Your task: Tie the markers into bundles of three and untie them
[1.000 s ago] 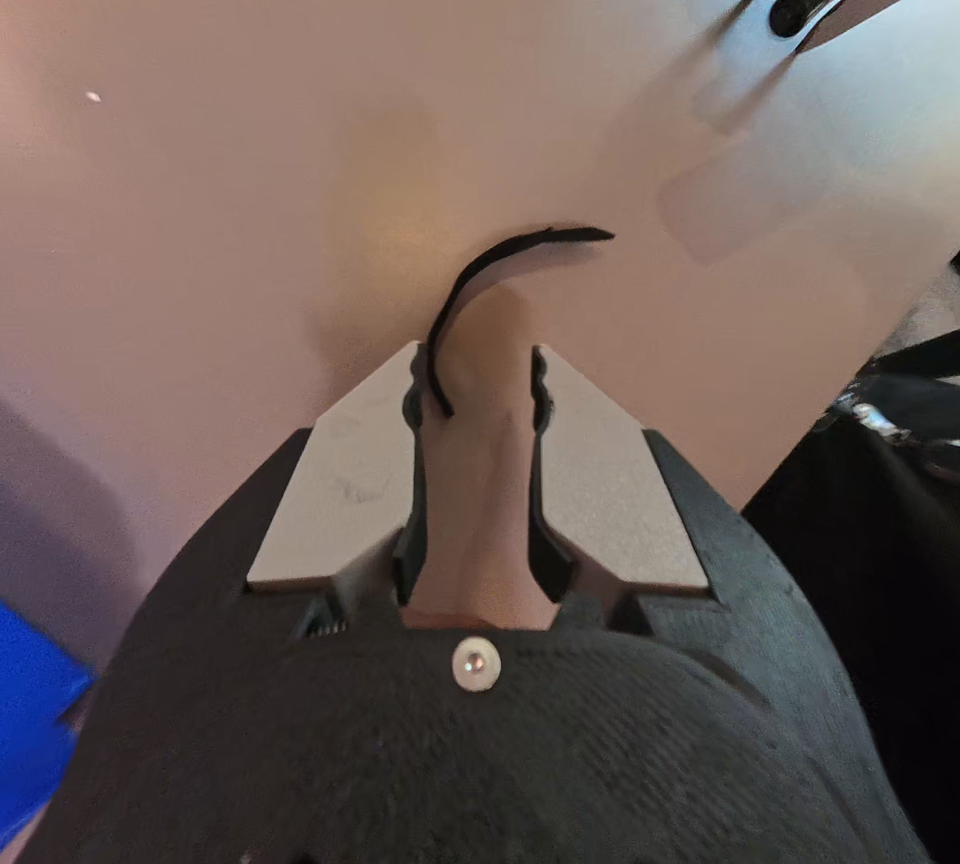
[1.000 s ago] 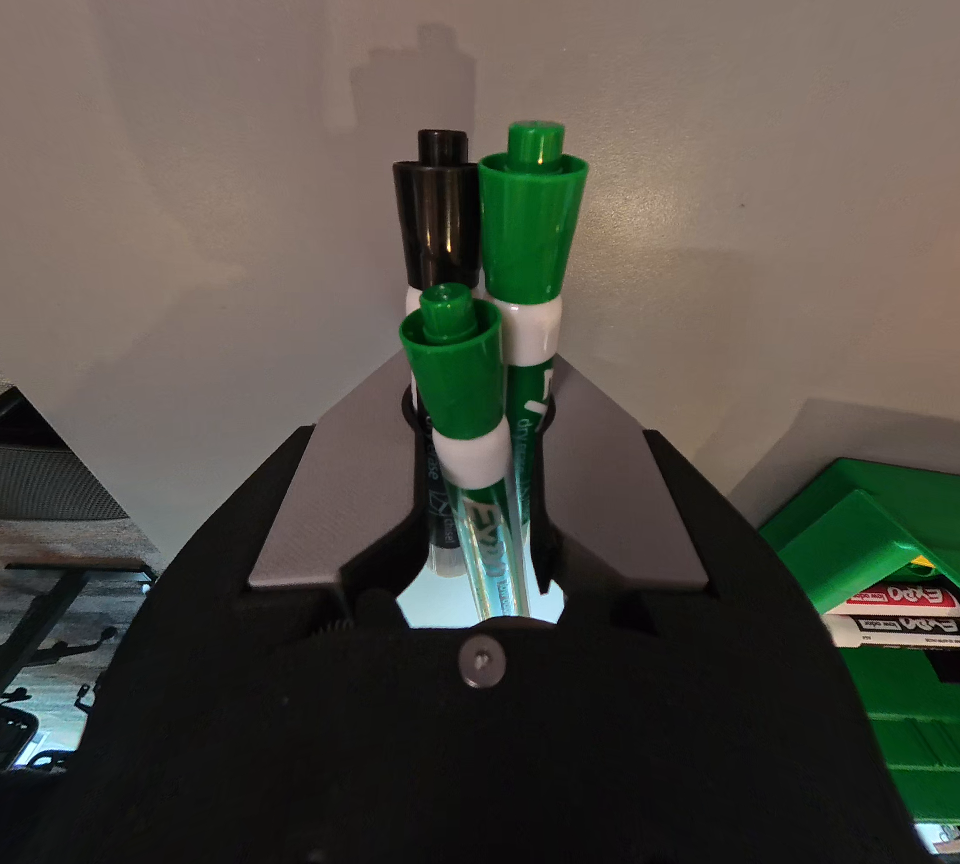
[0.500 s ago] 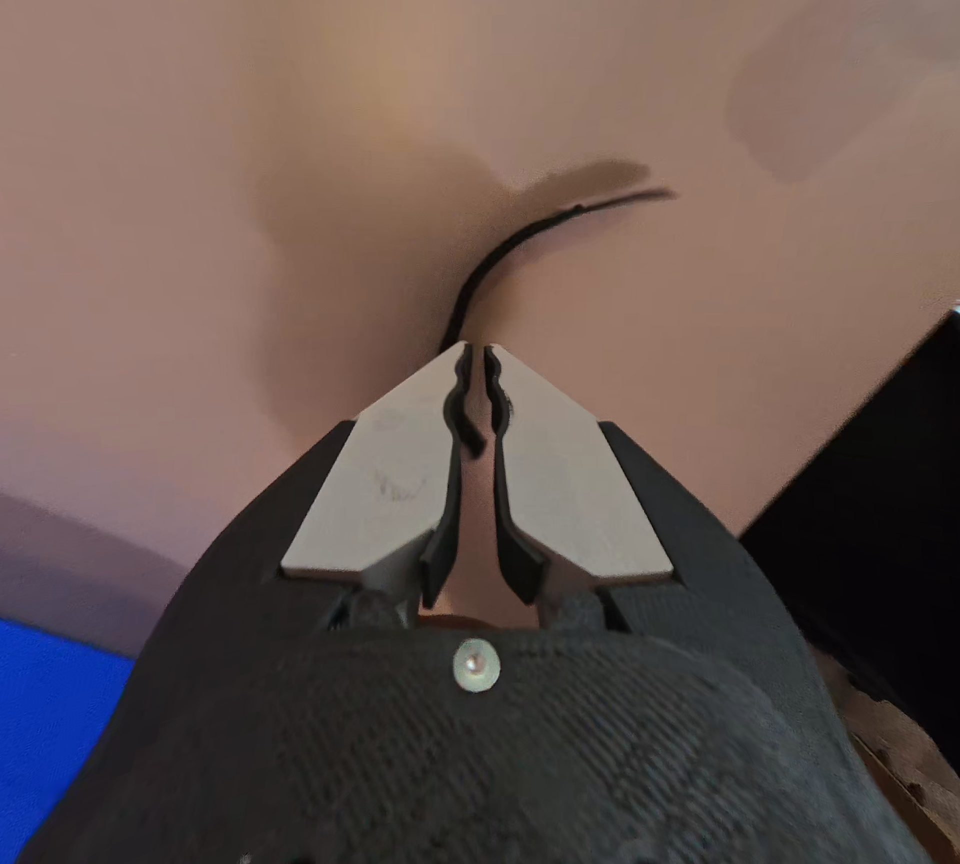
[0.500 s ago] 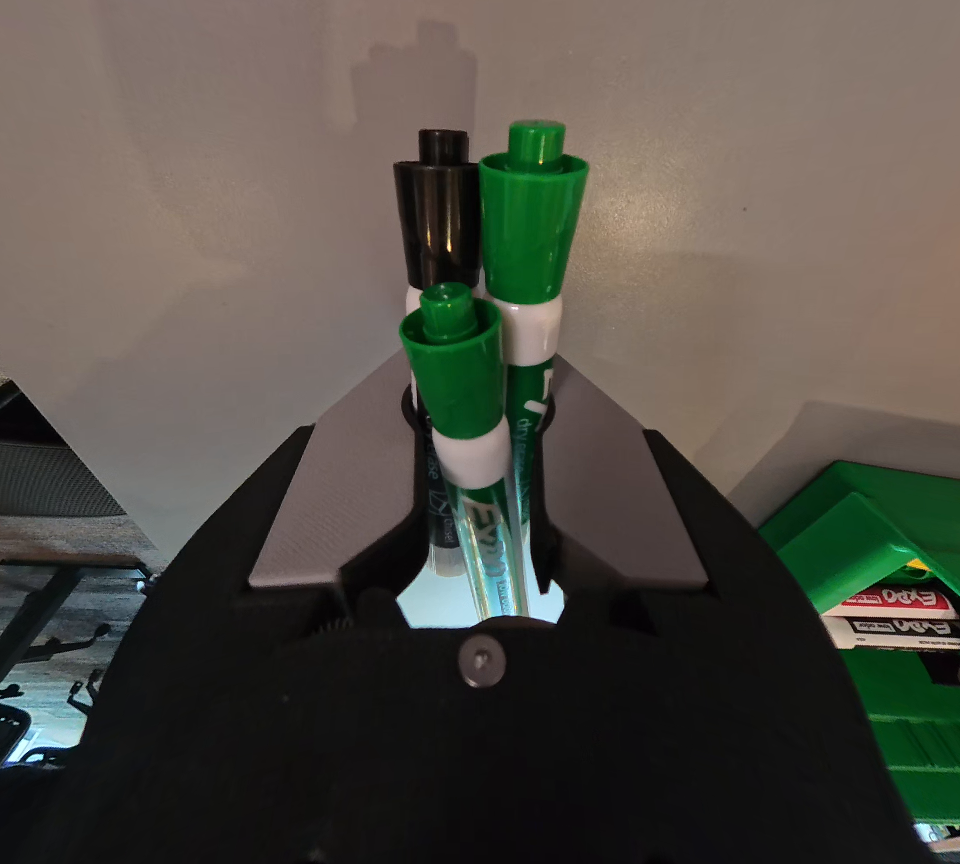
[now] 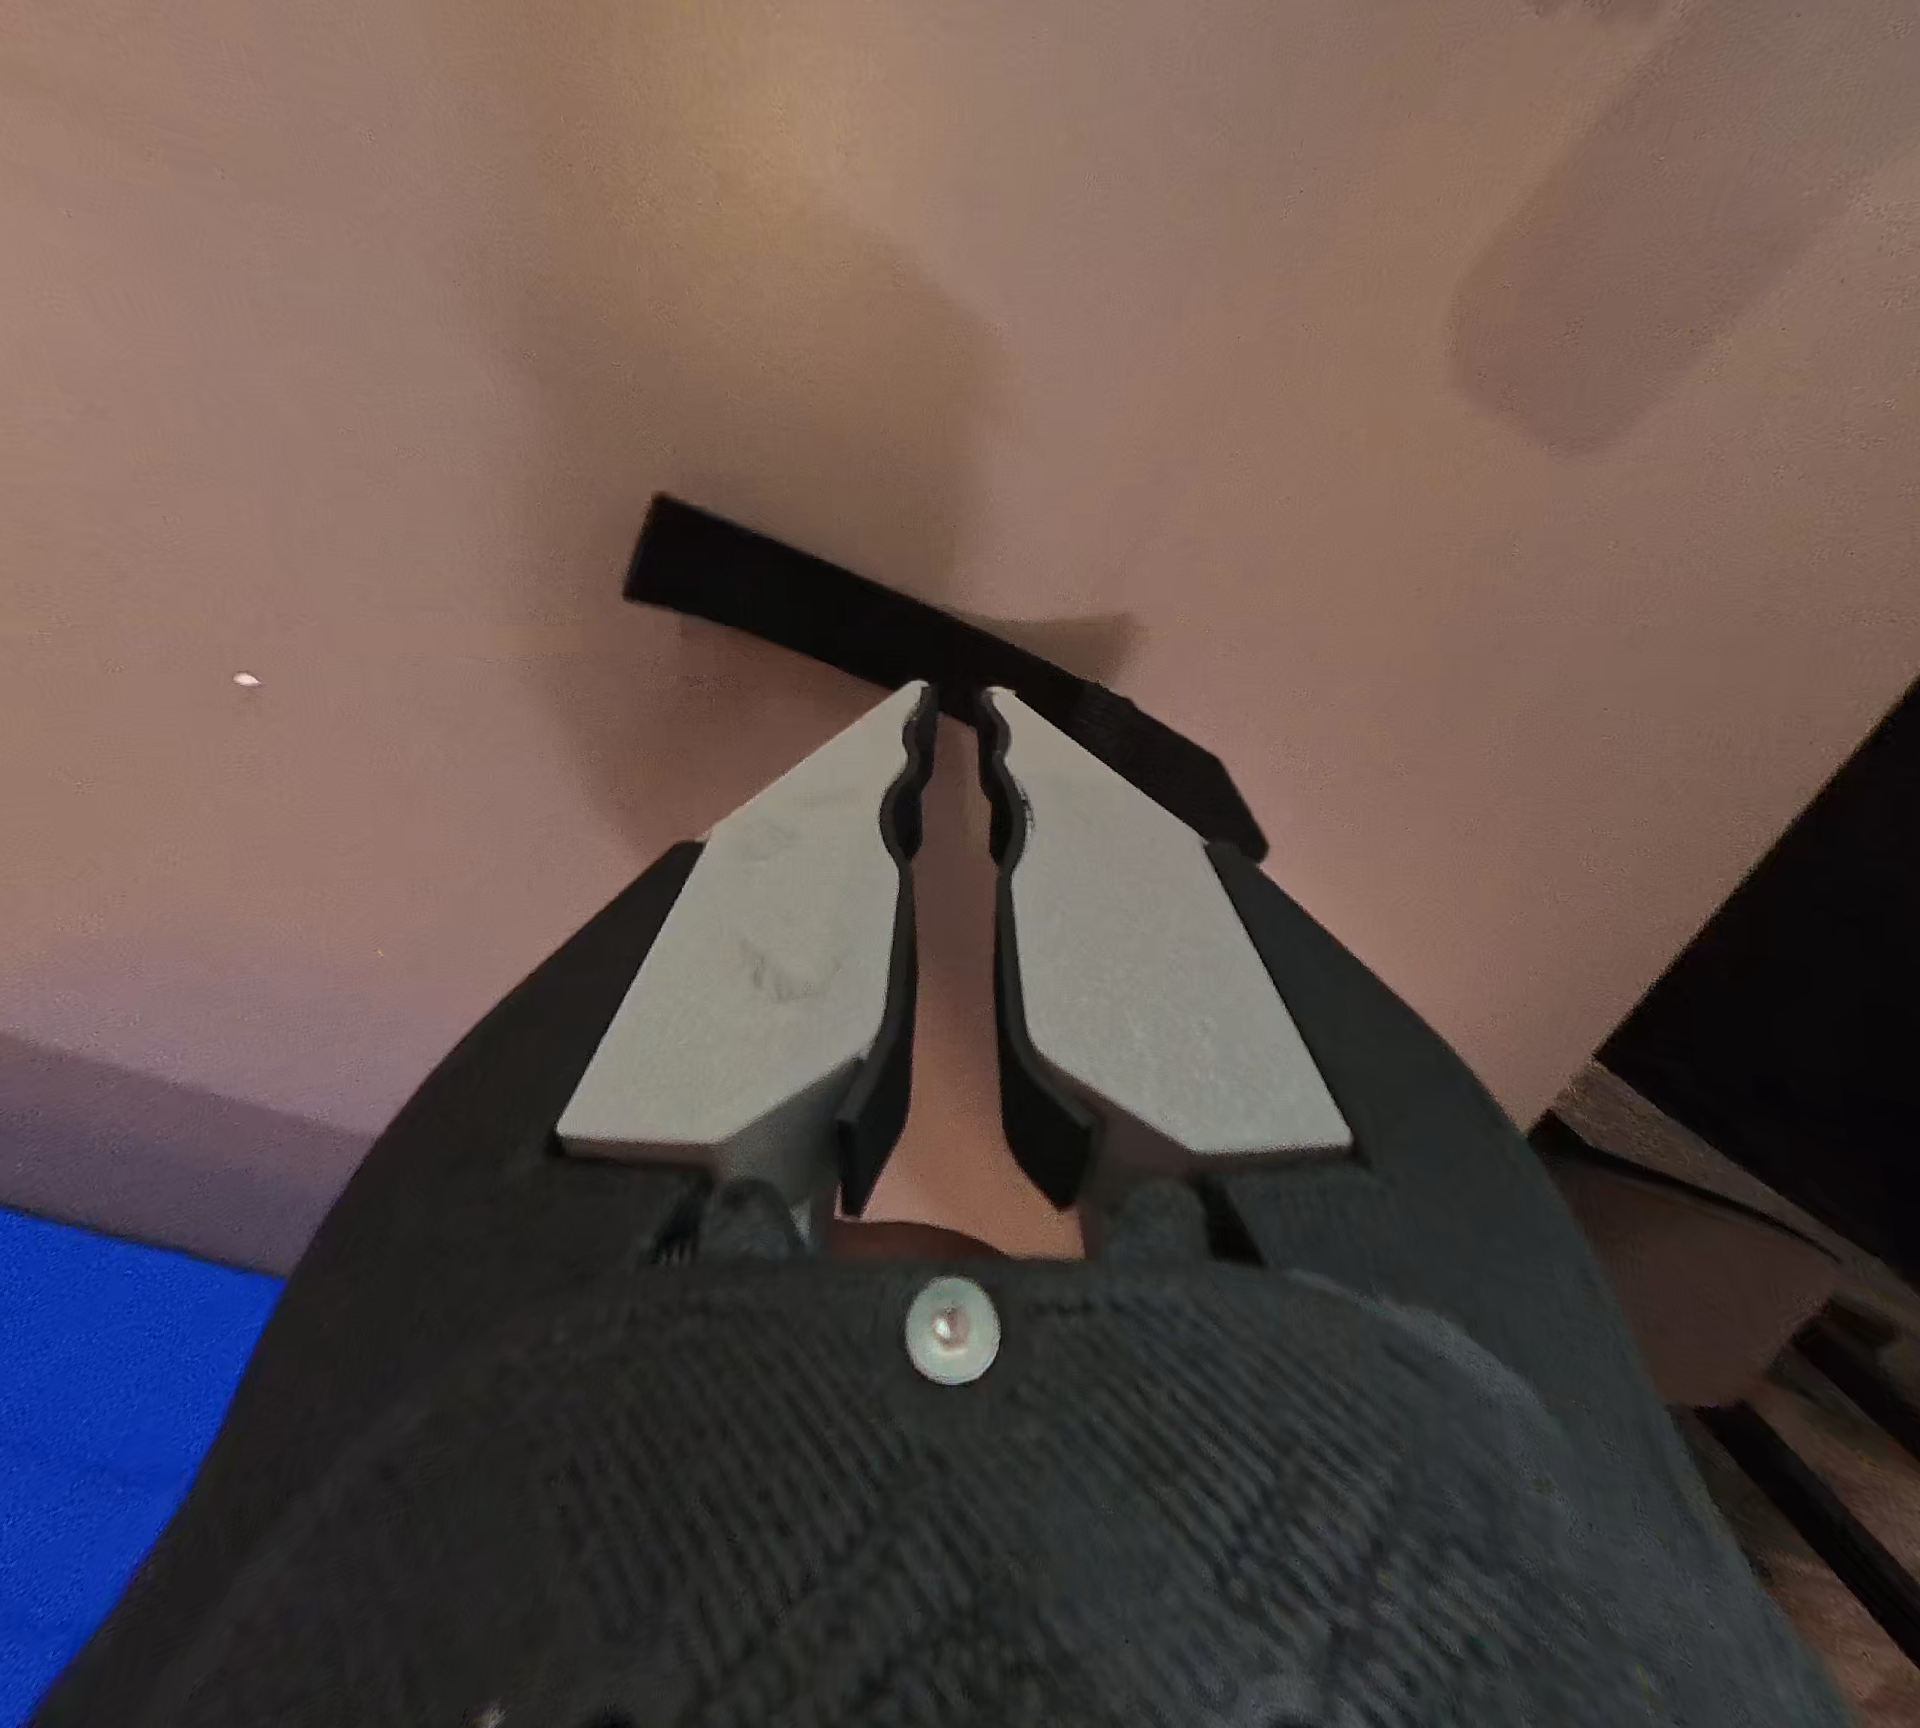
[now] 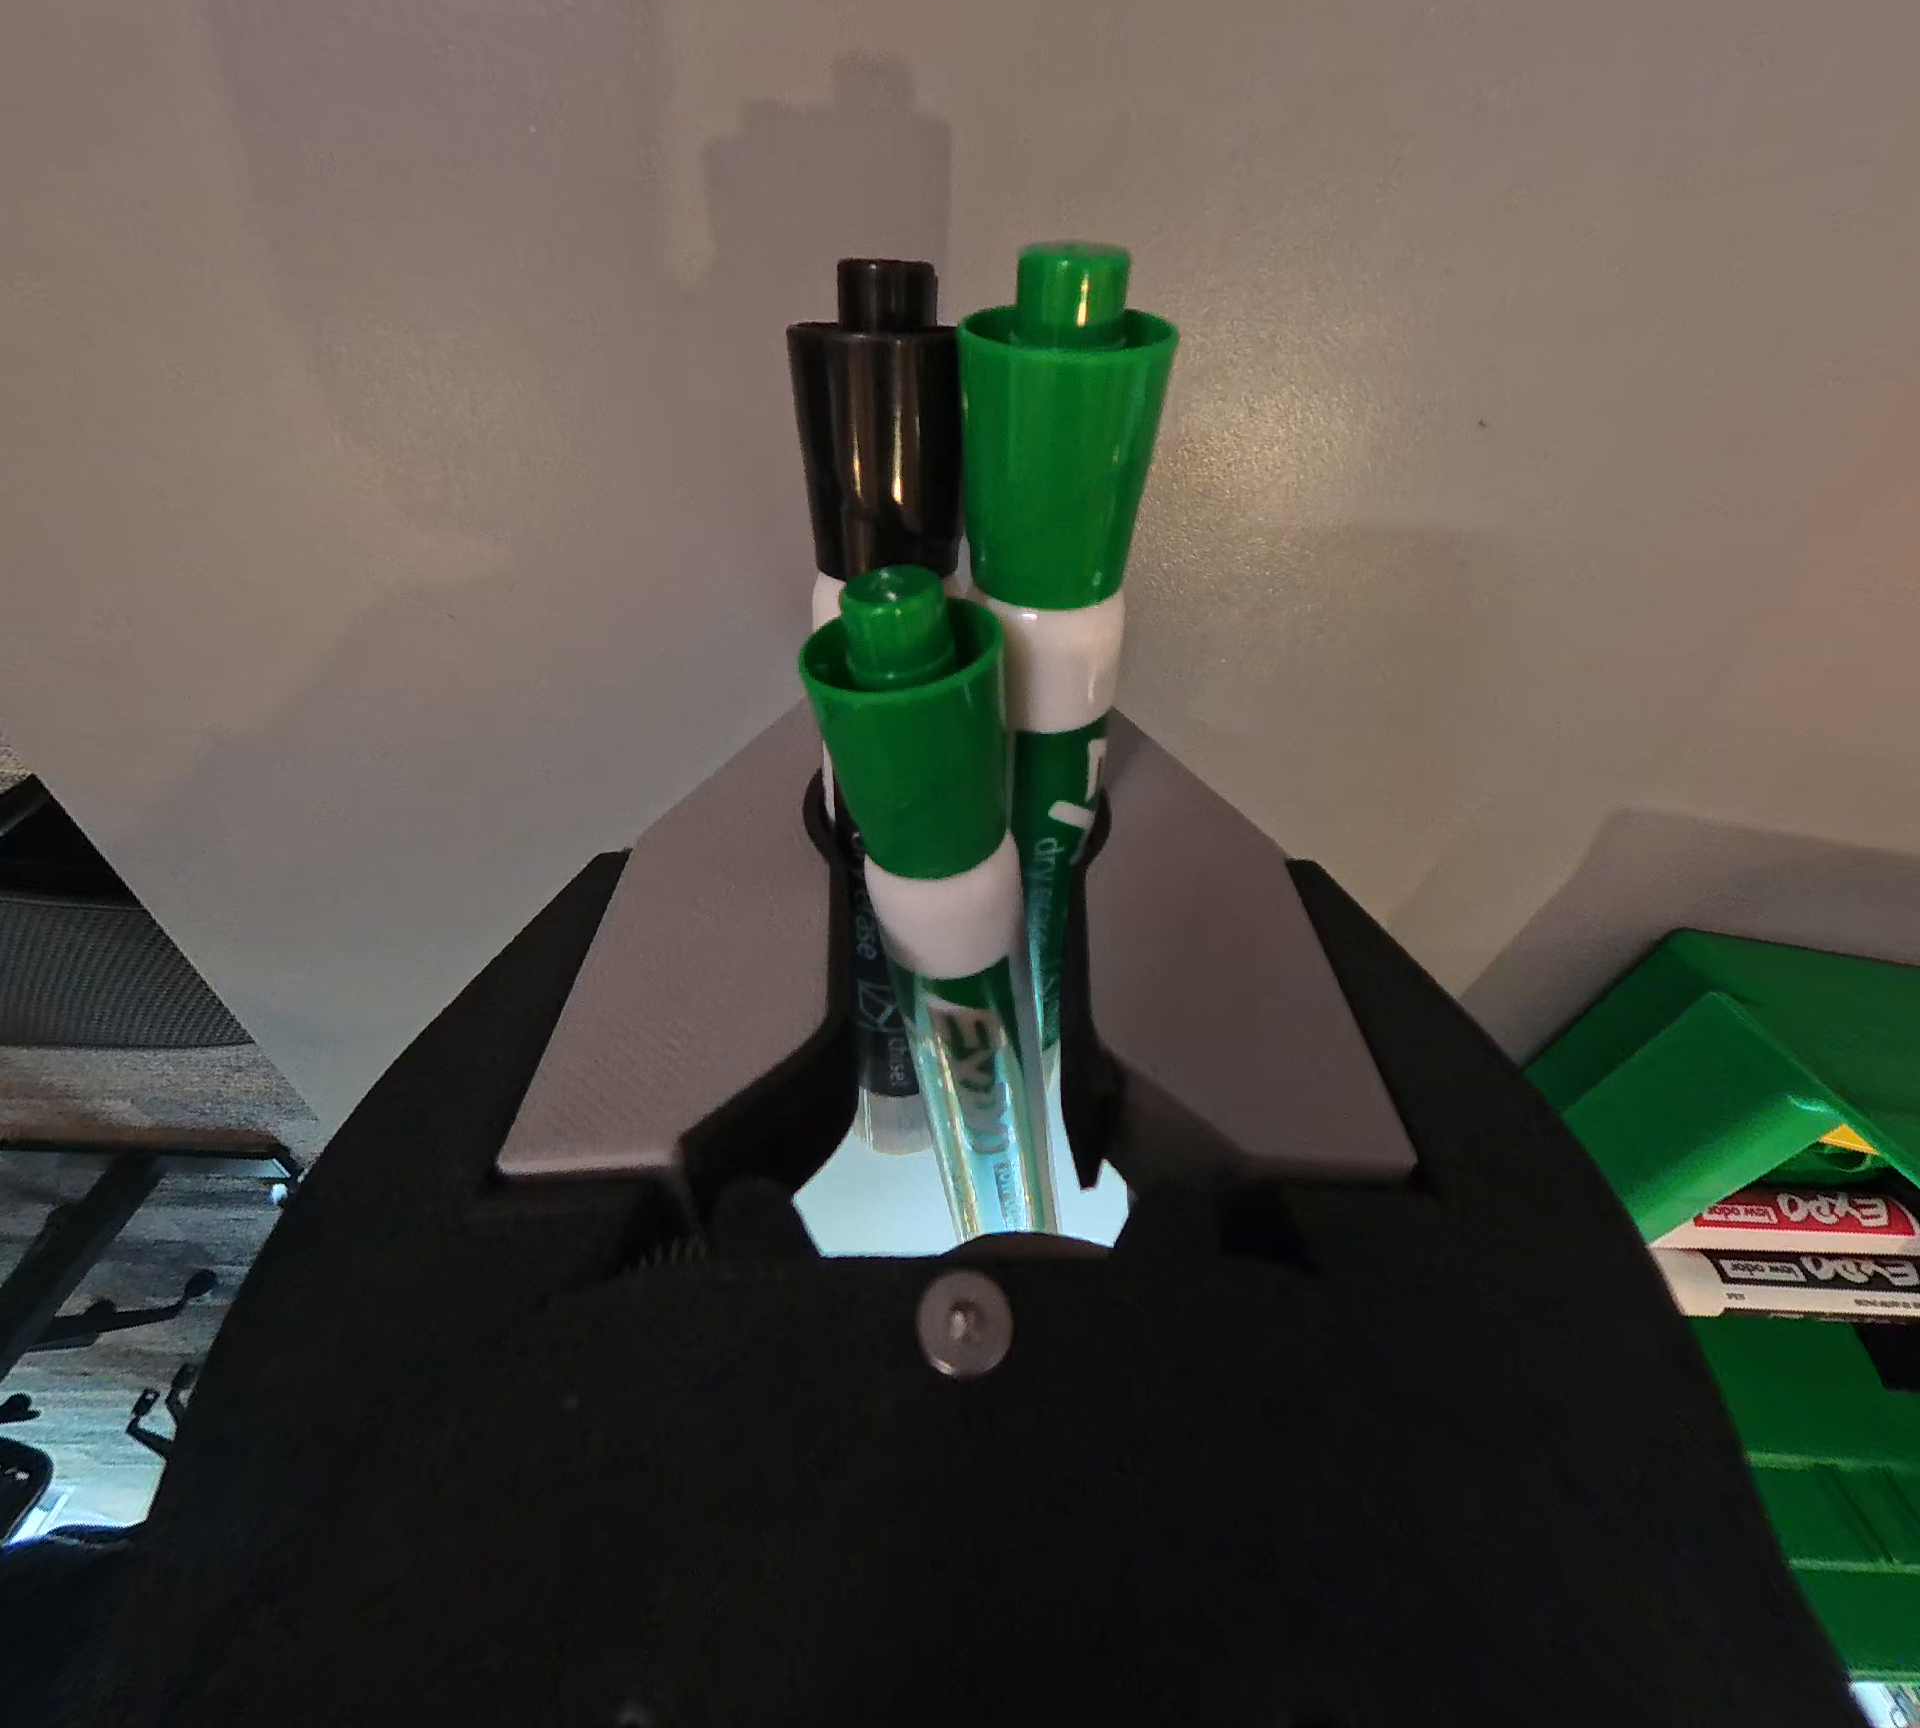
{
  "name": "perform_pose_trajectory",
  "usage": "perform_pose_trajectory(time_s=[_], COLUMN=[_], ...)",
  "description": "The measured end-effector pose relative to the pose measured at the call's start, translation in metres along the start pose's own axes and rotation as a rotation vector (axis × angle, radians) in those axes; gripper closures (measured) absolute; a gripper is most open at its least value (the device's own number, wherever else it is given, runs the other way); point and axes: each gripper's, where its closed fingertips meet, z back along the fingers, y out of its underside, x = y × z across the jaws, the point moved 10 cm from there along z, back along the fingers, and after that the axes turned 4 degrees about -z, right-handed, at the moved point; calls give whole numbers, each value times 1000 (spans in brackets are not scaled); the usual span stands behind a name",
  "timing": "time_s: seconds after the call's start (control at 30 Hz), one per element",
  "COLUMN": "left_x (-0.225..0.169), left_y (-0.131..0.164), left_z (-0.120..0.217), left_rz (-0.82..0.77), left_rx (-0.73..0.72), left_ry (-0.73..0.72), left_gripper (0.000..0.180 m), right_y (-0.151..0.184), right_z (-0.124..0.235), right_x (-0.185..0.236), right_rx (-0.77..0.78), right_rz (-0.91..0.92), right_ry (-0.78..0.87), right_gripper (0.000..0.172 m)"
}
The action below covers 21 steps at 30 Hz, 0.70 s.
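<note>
Pinching the black strap (image 5: 790, 582) near its middle, the left gripper (image 5: 956, 702) holds it just over the table (image 5: 416, 224); limp and light, it should wrap easily. Right gripper (image 6: 961, 821) fingers clamp three stiff, smooth markers (image 6: 1039, 535) by their barrels, caps forward.

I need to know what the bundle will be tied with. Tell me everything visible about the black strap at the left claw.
The flat black fabric strap, matte like hook-and-loop tape, is unfastened and runs slantwise from upper left to lower right, above the pale pinkish tabletop. The left claw pinches it partway along with nearly closed tips. Its left end is cut square; its right end looks more coarsely textured and passes behind the right finger. No markers touch it.
</note>
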Motion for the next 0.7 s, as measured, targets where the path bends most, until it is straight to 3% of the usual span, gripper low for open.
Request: perform_pose_trajectory(time_s=[0.33, 0.4, 0.53, 0.6, 0.7], left_x=[-43, -56, -64, -62, -59], left_y=[-11, -15, -9, -6, -1], left_z=[27, 19, -4, -11, -23], left_rz=[-130, -165, -258, -278, -297], left_rx=[-73, -6, 206, 257, 294], left_ry=[6, -45, -279, -353, -390], left_gripper=[149, 144, 131, 133, 160], right_y=[-1, -1, -1, -1, 0], right_z=[0, 0, 0, 0, 0], right_x=[0, 0, 0, 0, 1], right_rx=[4, 6, 2, -4, -10], right_rz=[1, 0, -6, -8, -10], right_ry=[2, 3, 4, 3, 3], right_gripper=[135, 134, 135, 135, 135])
